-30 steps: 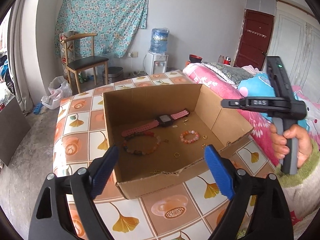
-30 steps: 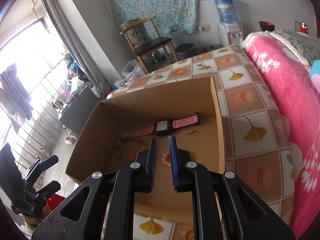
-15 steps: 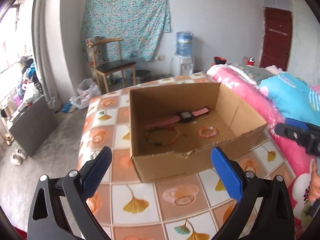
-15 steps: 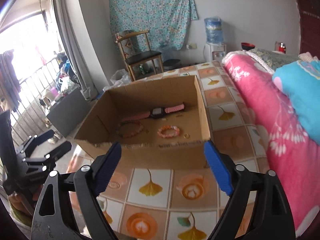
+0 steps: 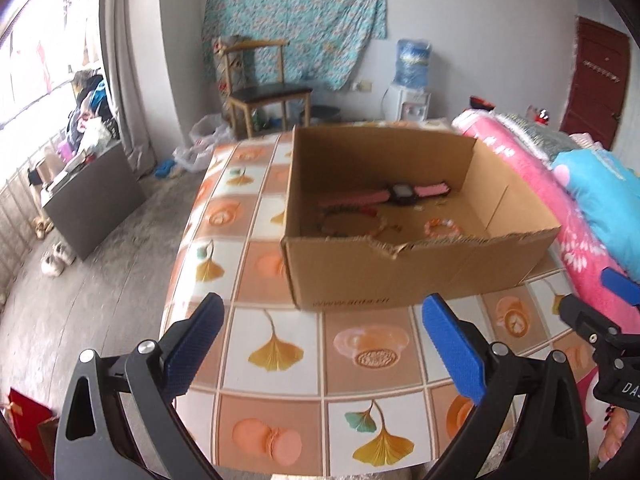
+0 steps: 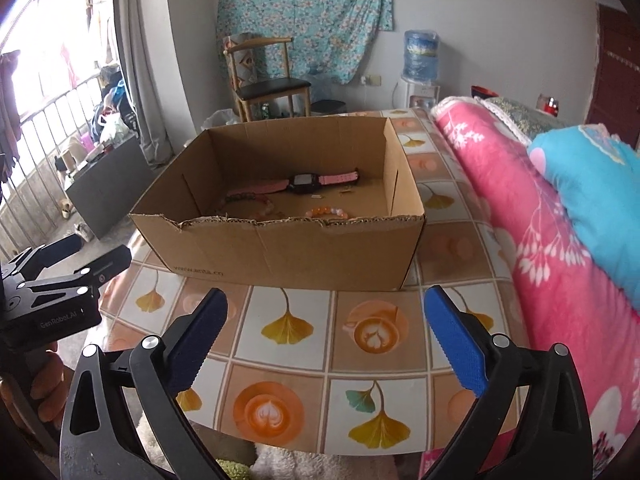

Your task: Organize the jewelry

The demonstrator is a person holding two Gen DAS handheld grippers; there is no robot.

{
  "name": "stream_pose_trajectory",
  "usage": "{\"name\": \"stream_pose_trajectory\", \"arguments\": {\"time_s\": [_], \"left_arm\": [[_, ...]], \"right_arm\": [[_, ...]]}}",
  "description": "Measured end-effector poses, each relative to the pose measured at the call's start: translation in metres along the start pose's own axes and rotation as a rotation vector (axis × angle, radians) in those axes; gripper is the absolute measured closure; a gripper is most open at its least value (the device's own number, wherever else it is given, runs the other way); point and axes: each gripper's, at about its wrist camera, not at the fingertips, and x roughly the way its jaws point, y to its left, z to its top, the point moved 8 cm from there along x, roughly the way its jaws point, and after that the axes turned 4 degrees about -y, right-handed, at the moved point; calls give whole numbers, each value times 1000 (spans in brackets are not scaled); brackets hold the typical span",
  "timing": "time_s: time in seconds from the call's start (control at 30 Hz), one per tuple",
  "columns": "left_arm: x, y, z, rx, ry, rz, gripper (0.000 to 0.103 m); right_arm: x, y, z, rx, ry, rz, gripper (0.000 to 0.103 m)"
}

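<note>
**A:** Worst case from here?

**B:** Catching the torn near rim of the cardboard box point(image 6: 280, 248) on the way in. Thin wall, light box, likely to slide across the tiled table point(image 6: 372, 332) or tip toward the pink quilt point(image 6: 520, 220). Also reaching over that wall with the floor half hidden: hard to judge depth, easy to scoop two pieces together.

**A:** Which two?

**B:** Probably the dark bead bracelet point(image 6: 248, 200) and the pink watch point(image 6: 304, 180), lying close together toward the left of the box floor. Touching or not, cannot tell. Small gold bits beside the watch as well, too tiny to name, easy to scatter.

**A:** Grip state?

**B:** Left gripper point(image 5: 322, 304) spread wide, empty. Right gripper point(image 6: 326, 296) opening, with nothing between the jaws.

**A:** And the jewelry against those?

**B:** All inside the box, beyond both grippers, behind the near wall. Orange bead bracelet point(image 6: 326, 212) nearest — just behind the rim, roughly ahead of the right gripper. Watch farther back, across the middle. Both grippers short of the box, over bare tabletop, well apart from every piece.
</note>
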Motion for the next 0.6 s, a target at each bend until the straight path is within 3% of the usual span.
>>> {"name": "stream_pose_trajectory", "arguments": {"time_s": [0.23, 0.6], "left_arm": [[9, 1, -6, -16, 62, 30, 6], [17, -7, -2, -29, 94, 30, 6]], "right_arm": [[12, -6, -3, 29, 37, -53, 8], [22, -8, -3, 58, 68, -61, 8]]}}
